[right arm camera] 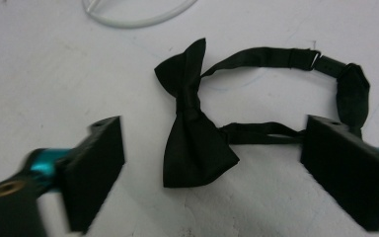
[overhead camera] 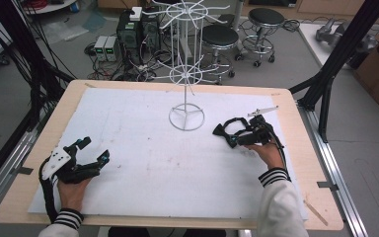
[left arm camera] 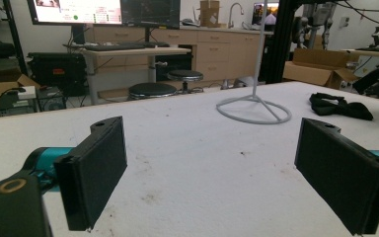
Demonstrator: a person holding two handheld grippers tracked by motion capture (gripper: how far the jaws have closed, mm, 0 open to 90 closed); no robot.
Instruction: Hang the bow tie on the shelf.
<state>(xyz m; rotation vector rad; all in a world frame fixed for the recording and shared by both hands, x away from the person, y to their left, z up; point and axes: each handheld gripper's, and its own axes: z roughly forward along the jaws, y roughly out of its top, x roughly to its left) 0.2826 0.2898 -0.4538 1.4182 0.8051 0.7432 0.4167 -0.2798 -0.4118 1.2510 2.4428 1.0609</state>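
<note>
A black bow tie [right arm camera: 193, 123] with its strap looped behind lies flat on the white mat, right of the white wire stand [overhead camera: 186, 117]. My right gripper [right arm camera: 217, 182] hovers just over the bow tie [overhead camera: 222, 130], its jaws wide apart on either side of the bow and not touching it. My left gripper [overhead camera: 93, 150] rests at the mat's near left, jaws spread with nothing between them. From the left gripper [left arm camera: 217, 173] view the bow tie [left arm camera: 340, 106] lies far to the right, beyond the stand's ring base [left arm camera: 254, 109].
The wire stand rises tall with spoked tiers [overhead camera: 187, 74] at the table's far middle. The white mat [overhead camera: 153, 168] covers most of the wooden table [overhead camera: 306, 163]. Stools, computers and cables crowd the floor beyond.
</note>
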